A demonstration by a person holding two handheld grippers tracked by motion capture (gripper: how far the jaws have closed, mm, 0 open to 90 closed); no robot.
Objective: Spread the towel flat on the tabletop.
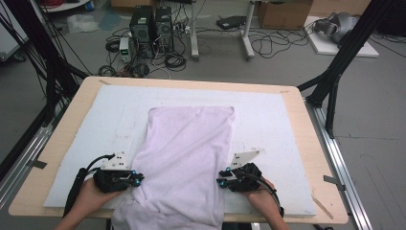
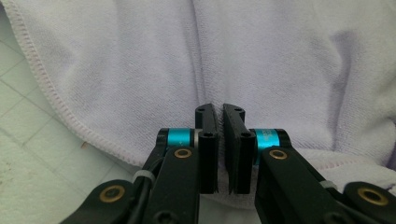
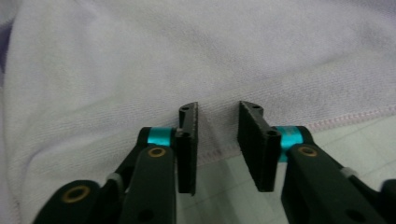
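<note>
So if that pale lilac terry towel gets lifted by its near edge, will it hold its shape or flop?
The pale lilac terry towel will probably flop: it already lies in soft folds and droops over the table's near edge. It looks light for its spread. Its looped weave seems grippy, so it would likely drag across the white foam mat rather than slide freely.

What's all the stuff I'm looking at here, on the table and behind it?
Towel: one, pale lilac, lengthwise on the mat, near end hanging over the table edge.
Foam mat: one, white, covering the table.
Table: one, light wood.
Computer towers: two, black, on the floor behind.
Cardboard box: one, brown, far floor.
Left claw: one, black with teal rings, shut at the towel's left edge.
Right claw: one, black, jaws apart at the towel's right hem.
</note>
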